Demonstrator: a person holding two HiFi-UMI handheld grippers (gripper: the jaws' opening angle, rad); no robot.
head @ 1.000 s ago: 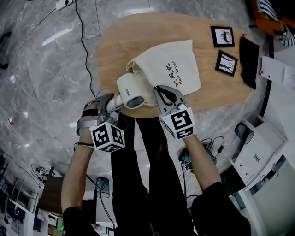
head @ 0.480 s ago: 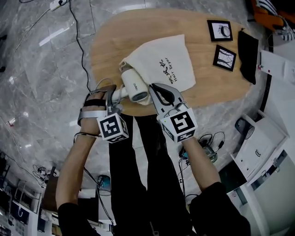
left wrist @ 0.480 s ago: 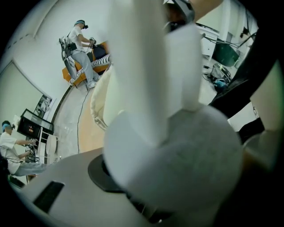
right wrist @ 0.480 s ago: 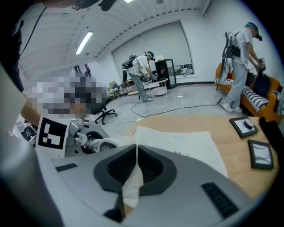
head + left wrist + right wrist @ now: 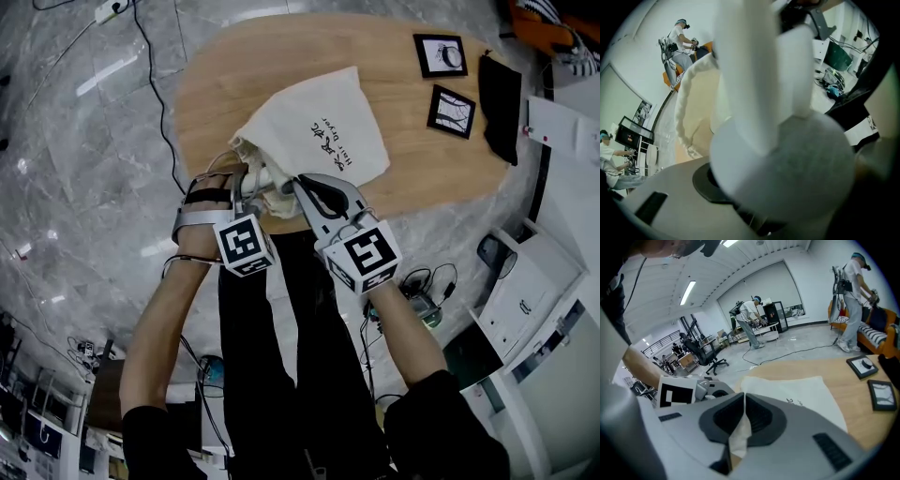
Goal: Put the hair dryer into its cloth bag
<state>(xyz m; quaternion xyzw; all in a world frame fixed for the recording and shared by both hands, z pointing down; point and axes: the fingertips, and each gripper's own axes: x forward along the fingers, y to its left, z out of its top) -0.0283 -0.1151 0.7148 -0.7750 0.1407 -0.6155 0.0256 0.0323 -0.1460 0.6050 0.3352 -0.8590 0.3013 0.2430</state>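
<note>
Left gripper (image 5: 251,190): clenched on the hair dryer (image 5: 787,164). The white body fills its own view, pointing steeply down at the bag mouth. Any brand mark on the dryer is not legible here.

Right gripper (image 5: 742,420): jaws closed, pinching a fold of the cloth bag (image 5: 319,127) at its rim and holding the mouth lifted. In the head view it sits just right of the left gripper, with the dryer between them.

Dryer position: at the gathered, ruffled opening (image 5: 686,110) at the near edge of the desk (image 5: 422,183), partly inside as far as the head view shows.

Bag: cream cloth lying flat on the wooden desk behind the mouth. The black print (image 5: 335,145) reads "Hair Dryer", with a line of characters beside it too small to read.

Far right of the desk, well apart from the bag: two black-framed cards (image 5: 441,54) (image 5: 451,111) and a black pouch (image 5: 498,101).
</note>
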